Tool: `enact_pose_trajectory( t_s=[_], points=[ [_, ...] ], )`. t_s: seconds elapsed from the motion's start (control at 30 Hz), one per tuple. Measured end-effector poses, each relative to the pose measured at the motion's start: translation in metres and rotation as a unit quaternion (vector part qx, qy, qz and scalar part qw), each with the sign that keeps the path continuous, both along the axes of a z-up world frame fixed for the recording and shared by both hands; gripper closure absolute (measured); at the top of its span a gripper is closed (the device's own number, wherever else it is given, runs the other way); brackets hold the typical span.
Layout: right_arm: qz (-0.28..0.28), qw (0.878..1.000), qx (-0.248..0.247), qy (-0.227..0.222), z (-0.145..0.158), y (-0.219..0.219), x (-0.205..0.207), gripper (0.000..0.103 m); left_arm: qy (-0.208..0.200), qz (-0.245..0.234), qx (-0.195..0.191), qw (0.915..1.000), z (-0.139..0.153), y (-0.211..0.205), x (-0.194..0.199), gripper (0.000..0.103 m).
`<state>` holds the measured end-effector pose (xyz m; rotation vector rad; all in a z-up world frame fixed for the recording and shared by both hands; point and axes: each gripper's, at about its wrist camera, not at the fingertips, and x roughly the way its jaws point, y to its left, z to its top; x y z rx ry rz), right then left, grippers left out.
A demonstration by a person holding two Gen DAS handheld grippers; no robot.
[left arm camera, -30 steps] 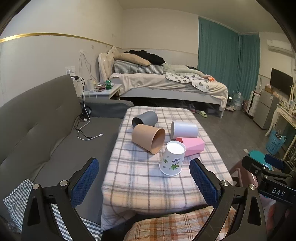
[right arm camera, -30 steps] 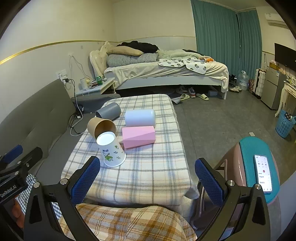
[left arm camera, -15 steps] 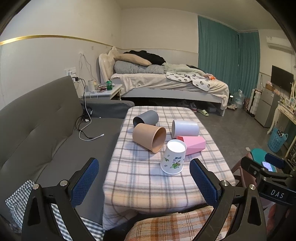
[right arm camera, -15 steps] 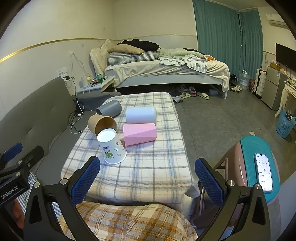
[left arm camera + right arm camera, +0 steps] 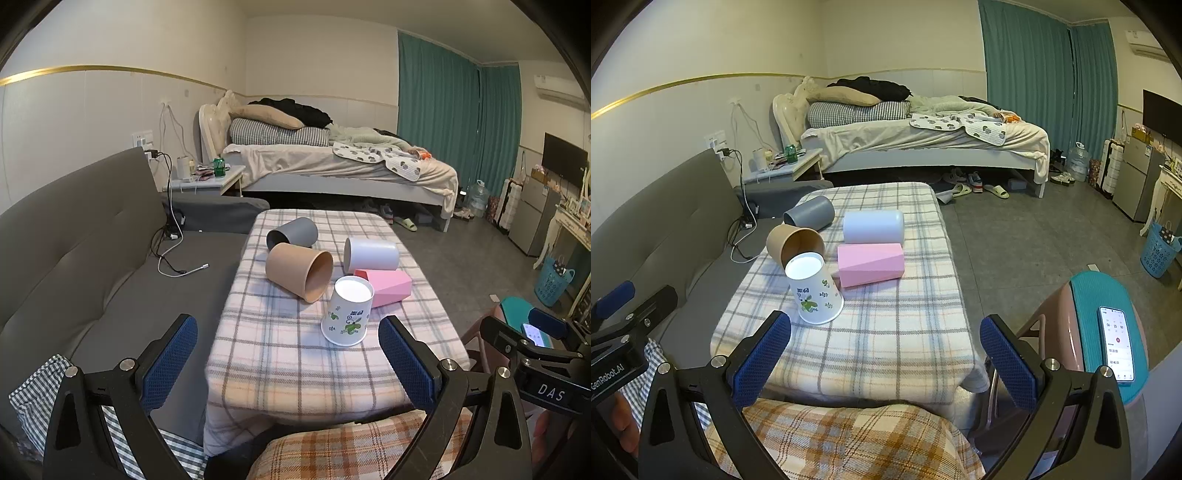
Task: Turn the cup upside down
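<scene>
A white paper cup with green print point(image 5: 348, 314) point(image 5: 813, 288) stands upside down, wide rim down, on the plaid-covered table point(image 5: 280, 354) point(image 5: 886, 332). Behind it lie on their sides a tan cup point(image 5: 299, 270) point(image 5: 795, 243), a grey cup point(image 5: 292, 232) point(image 5: 809, 212), a pale cylinder cup point(image 5: 371, 254) point(image 5: 873, 226) and a pink faceted cup point(image 5: 386, 286) point(image 5: 870, 264). My left gripper point(image 5: 288, 363) is open and empty, short of the table's near edge. My right gripper point(image 5: 886, 362) is open and empty, also at the near edge.
A grey sofa point(image 5: 74, 258) runs along the table's left side with a charging cable point(image 5: 173, 258) on it. A teal-topped stool point(image 5: 1108, 332) holding a phone point(image 5: 1117, 343) stands to the right. A plaid cushion point(image 5: 831, 443) lies below the grippers. A bed point(image 5: 332, 166) is beyond.
Both views have shifted slightly, the table and cups drifting a little in frame. The cups have not moved on the table and both grippers stay open.
</scene>
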<state>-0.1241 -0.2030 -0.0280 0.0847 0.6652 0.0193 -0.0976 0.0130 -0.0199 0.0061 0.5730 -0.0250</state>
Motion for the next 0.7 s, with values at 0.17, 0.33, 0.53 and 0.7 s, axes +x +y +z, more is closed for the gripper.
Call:
enact_pose_trajectory(
  t_s=[0.17,0.33,0.53,0.7],
  points=[
    [0.0,1.0,0.0,0.001,-0.0007,0.0005,0.0,0.0,-0.002,0.001,0.001,1.0,-0.0001,0.0,-0.0003,0.002],
    [0.0,1.0,0.0,0.0,-0.0008,0.0011,0.0001,0.0,-0.003,0.002,0.0,1.0,-0.0005,0.0011,-0.0012,0.002],
    [0.0,1.0,0.0,0.001,-0.0014,0.0008,-0.0004,0.0,-0.002,0.003,0.0,1.0,-0.0003,0.0013,-0.0015,0.002],
    [0.0,1.0,0.0,0.001,-0.0014,0.0008,-0.0003,0.0,-0.003,0.002,0.0,1.0,-0.0002,0.0013,-0.0015,0.002]
  ],
)
